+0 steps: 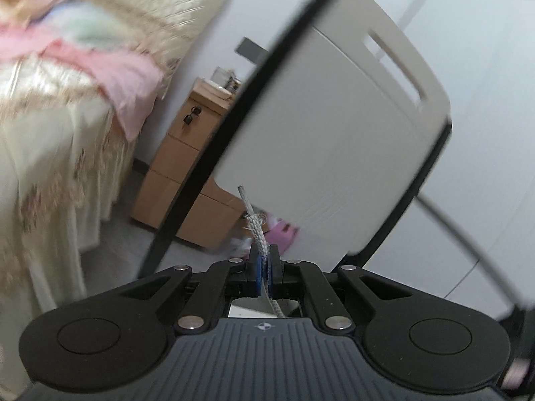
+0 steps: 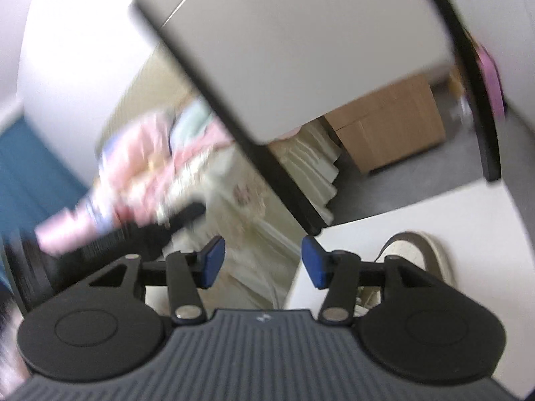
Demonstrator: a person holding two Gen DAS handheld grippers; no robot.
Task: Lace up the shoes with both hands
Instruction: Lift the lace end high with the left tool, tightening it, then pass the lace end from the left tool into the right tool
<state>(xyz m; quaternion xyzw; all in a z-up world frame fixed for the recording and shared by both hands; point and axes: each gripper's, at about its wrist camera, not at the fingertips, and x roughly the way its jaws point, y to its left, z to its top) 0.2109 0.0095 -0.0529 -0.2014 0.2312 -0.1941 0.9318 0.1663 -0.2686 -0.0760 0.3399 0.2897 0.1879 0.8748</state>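
**Lace end held high, other hand free**

While the left hand-held gripper (image 1: 265,260) pinches the shoelace (image 1: 255,224) tight between its blue pads, the right hand-held gripper (image 2: 262,260) stands wide apart with nothing between its fingers. The step in hand looks like drawing a lace end out and away from the shoe, with the right side having let go of whatever it gripped.

The lace is a grey braided cord; it runs up through the closed pads at the lower middle of the left view, and its stiff tip sticks up against a white chair back (image 1: 327,133). The braid looks slightly frayed just below the tip.

The shoe (image 2: 413,254), white with a dark toe edge, sits on the white surface (image 2: 468,234) at the lower right of the right view, partly hidden behind the gripper's linkage. Its eyelets cannot be seen.

Next, the free gripper probably needs to come down to the shoe and steady it or take the other lace end, while the left keeps its pinch near the tip for threading.
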